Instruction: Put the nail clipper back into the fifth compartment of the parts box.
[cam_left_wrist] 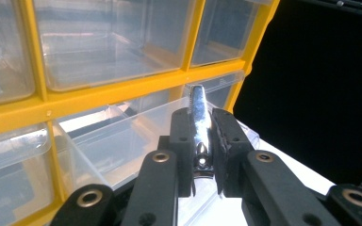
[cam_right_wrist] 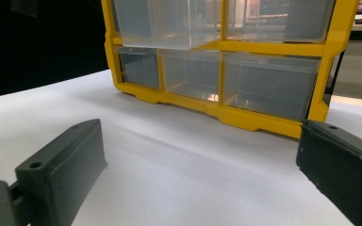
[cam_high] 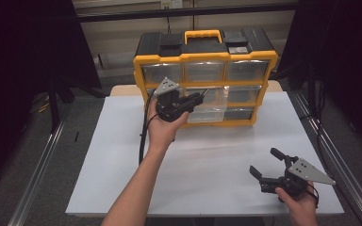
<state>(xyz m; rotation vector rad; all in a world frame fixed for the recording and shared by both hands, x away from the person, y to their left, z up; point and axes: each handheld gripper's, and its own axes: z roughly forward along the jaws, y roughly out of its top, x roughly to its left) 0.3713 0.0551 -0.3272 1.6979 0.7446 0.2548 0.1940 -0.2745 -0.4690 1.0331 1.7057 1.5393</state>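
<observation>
Two grippers work over the white rectangular table top (cam_high: 207, 160), whose lower half lies bare, while the yellow-and-black plastic drawer cabinet with clear drawers (cam_high: 202, 56) stands at its far edge in the upper centre of the high view. The left gripper (cam_high: 199, 98), upper centre, has its jaws clamped on a small shiny metal nail clipper (cam_left_wrist: 200, 127), held just above the pulled-out clear middle drawer (cam_high: 209, 110). The right gripper (cam_high: 266, 162), lower right near the table's front edge, stands wide apart and holds nothing.
</observation>
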